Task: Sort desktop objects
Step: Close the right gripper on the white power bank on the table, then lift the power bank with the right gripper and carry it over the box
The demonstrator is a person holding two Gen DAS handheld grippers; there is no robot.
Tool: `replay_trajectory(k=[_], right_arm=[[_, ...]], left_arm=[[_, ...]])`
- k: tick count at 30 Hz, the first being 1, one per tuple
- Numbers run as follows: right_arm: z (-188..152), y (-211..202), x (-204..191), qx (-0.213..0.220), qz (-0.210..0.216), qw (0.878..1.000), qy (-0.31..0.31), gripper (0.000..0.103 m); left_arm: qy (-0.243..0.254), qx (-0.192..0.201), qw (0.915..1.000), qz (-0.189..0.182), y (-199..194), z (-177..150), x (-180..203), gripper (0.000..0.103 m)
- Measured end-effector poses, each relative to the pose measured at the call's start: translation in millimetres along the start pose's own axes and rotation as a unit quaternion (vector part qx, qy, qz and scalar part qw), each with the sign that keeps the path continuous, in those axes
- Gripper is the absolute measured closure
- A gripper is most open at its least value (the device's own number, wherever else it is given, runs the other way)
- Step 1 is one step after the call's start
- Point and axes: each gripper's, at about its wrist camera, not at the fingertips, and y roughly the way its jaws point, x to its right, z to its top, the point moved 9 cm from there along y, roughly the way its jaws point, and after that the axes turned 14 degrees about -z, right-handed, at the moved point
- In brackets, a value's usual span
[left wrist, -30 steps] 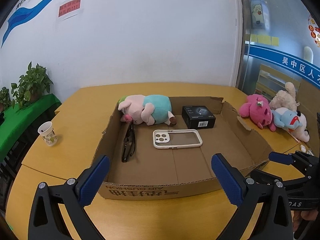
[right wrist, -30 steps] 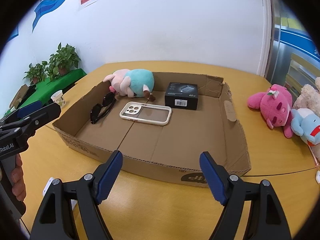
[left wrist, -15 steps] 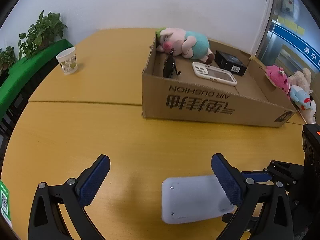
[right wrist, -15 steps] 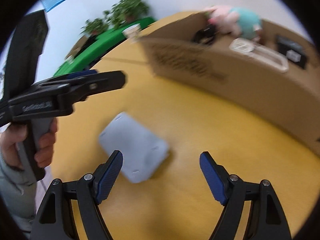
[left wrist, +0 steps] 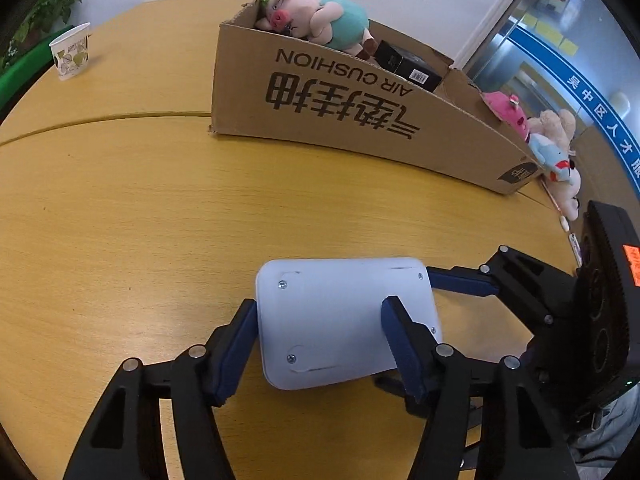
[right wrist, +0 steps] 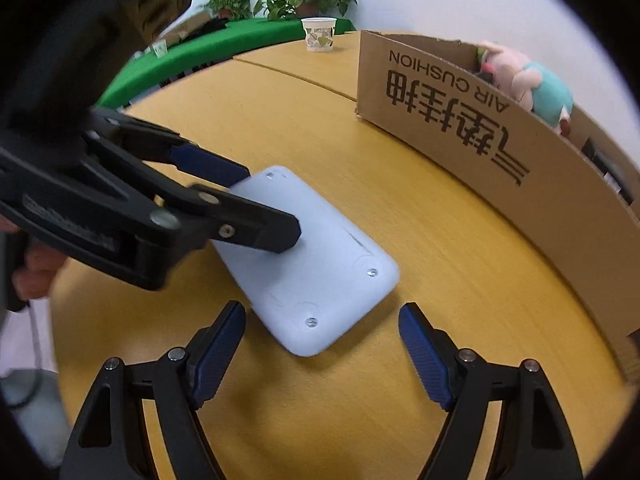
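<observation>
A pale flat rounded device with small screws lies on the yellow table; it also shows in the right wrist view. My left gripper has closed its blue pads on the device's two long sides. My right gripper is open just short of the device's near end, touching nothing. The cardboard box holds a pig plush and a black box; its floor is hidden.
A paper cup stands far left on the table. Pink and blue plush toys lie right of the box. Green-covered bench with plants is beyond the table edge.
Both grippers dropped from above the box to the table in front of it. My left gripper closed on the pale device. My right gripper came close to its end, still open.
</observation>
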Motion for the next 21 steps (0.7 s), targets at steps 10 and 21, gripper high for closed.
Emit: replay_trajectory(k=[10, 21], right_arm=[[-4, -2, 6, 0.01, 0.003, 1.0, 0.002, 0.035], [-5, -16, 30, 0.033, 0.011, 0.998, 0.052, 0.038]], left_arm=[[0.001, 0.019, 0.9997, 0.012, 3, 7, 13, 0.051], [0.016, 0.04, 0.999, 0.013, -7, 28, 36, 0.062]])
